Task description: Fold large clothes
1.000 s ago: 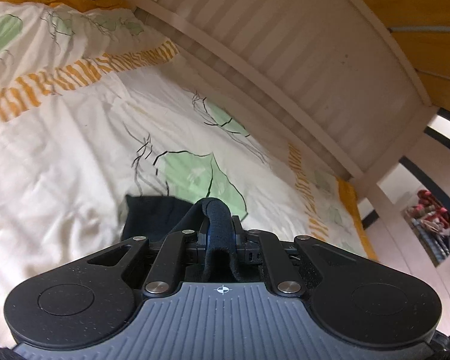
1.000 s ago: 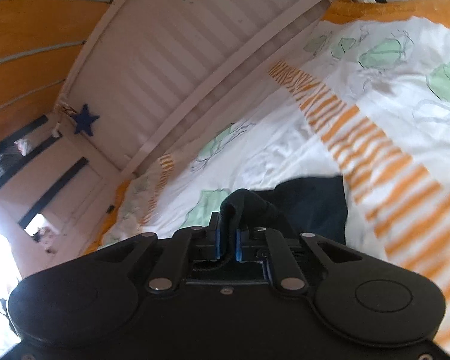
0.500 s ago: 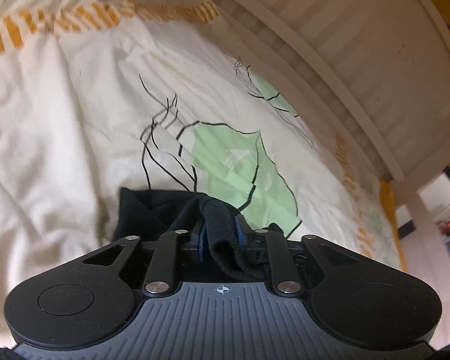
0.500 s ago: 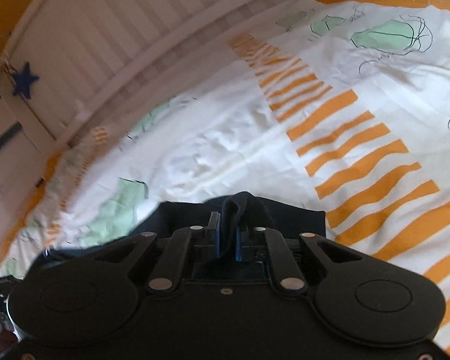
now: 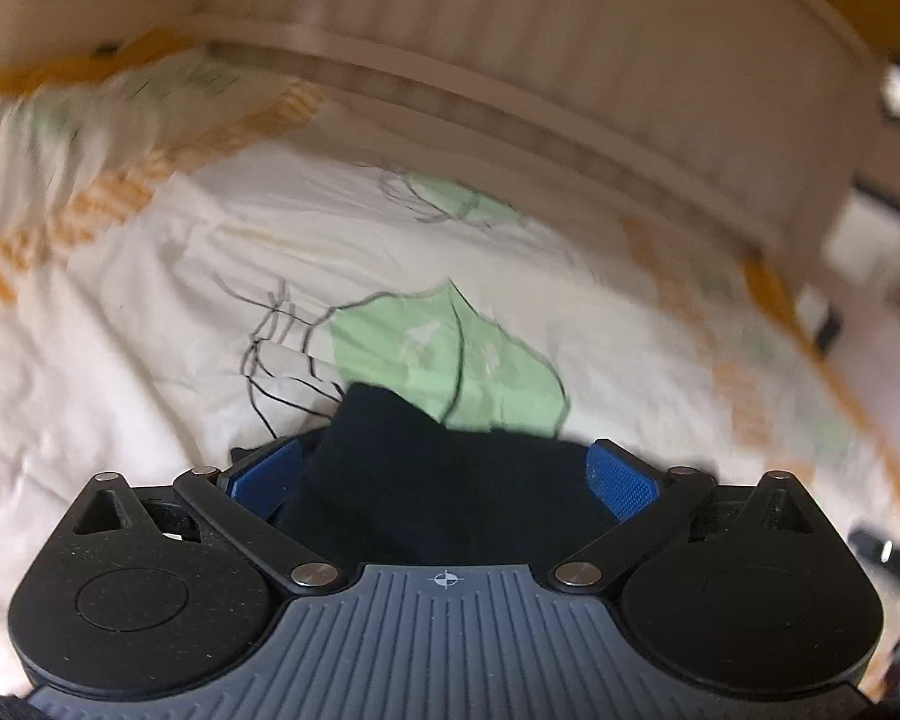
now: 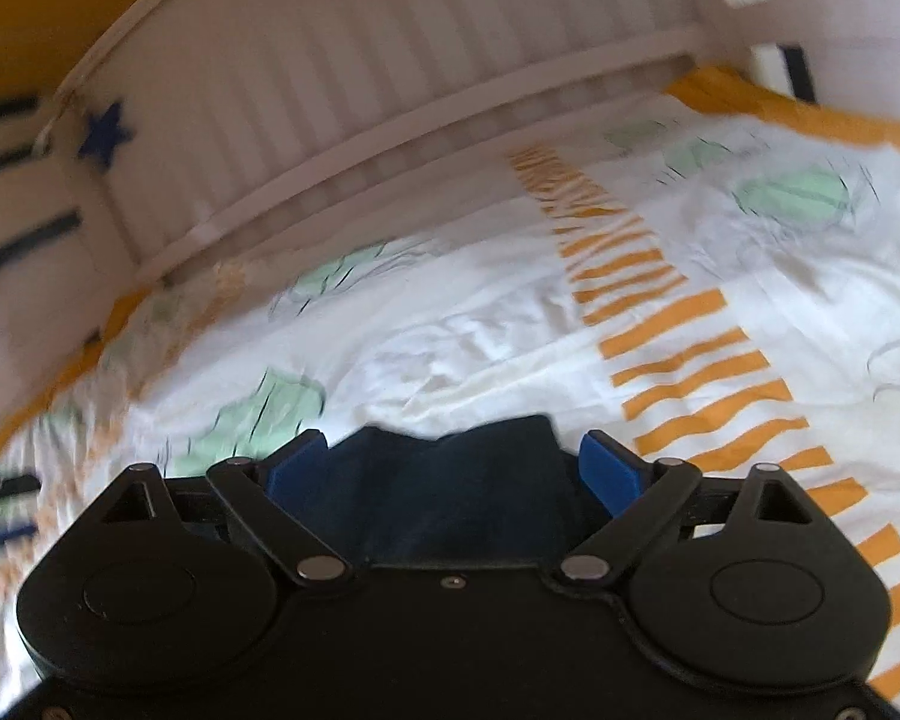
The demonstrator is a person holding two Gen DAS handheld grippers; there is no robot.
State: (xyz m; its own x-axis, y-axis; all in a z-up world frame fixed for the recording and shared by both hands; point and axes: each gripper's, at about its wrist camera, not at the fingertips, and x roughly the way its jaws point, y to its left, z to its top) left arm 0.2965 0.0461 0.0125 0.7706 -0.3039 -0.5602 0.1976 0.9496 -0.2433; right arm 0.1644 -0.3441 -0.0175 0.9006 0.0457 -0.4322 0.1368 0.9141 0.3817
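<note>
Both claws (image 5: pixel 444 474) (image 6: pixel 450 468) opening, dark garment (image 5: pixel 426 480) lying loose between them.

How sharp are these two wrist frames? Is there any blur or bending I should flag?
Left wrist view: the bedspread and headboard are smeared by motion, worst at the left and right edges; the gripper body and dark garment stay sharp. Right wrist view: milder smear, strongest at the left edge and on the blue star; the orange stripes read clearly. In both, the fisheye lens bows the headboard rail.
</note>
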